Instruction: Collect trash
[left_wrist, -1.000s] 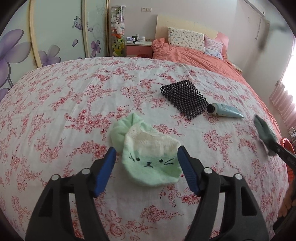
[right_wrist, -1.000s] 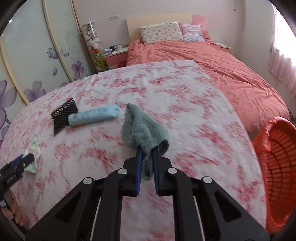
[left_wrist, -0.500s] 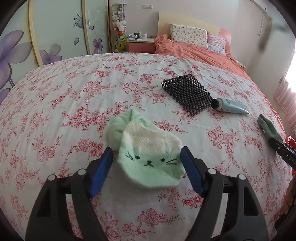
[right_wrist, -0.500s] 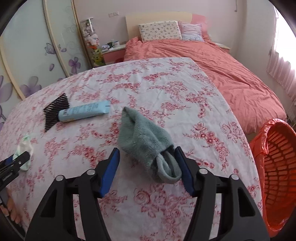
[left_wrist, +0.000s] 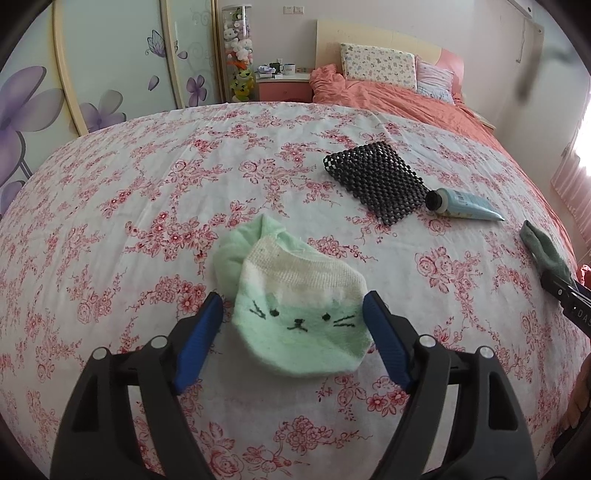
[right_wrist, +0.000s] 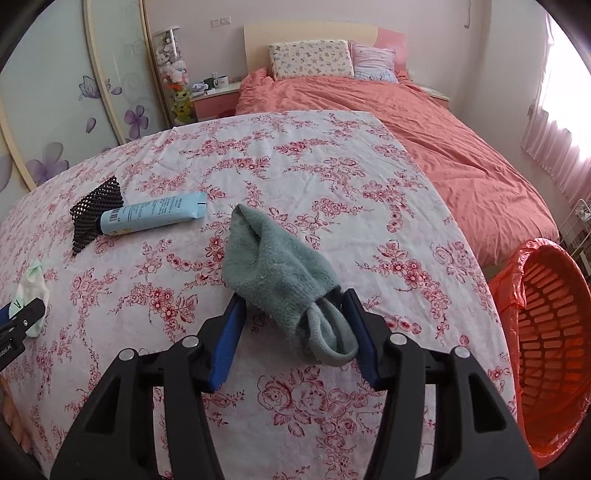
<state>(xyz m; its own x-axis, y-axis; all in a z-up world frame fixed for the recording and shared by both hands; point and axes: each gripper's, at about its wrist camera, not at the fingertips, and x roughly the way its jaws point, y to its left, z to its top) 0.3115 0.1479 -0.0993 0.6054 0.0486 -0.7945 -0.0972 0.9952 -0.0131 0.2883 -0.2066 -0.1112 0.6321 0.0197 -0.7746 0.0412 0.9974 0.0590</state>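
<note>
Grey sock hides right fingers' inner face — contact unclear.

Soft daylight glares from the right; sharp frames, fisheye-bent edges.

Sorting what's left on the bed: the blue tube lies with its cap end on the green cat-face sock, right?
Not quite. The blue tube lies with its cap end on the black mesh mat, not on the cat-face sock; the right wrist view shows it.

Black tool, blue pads
</note>
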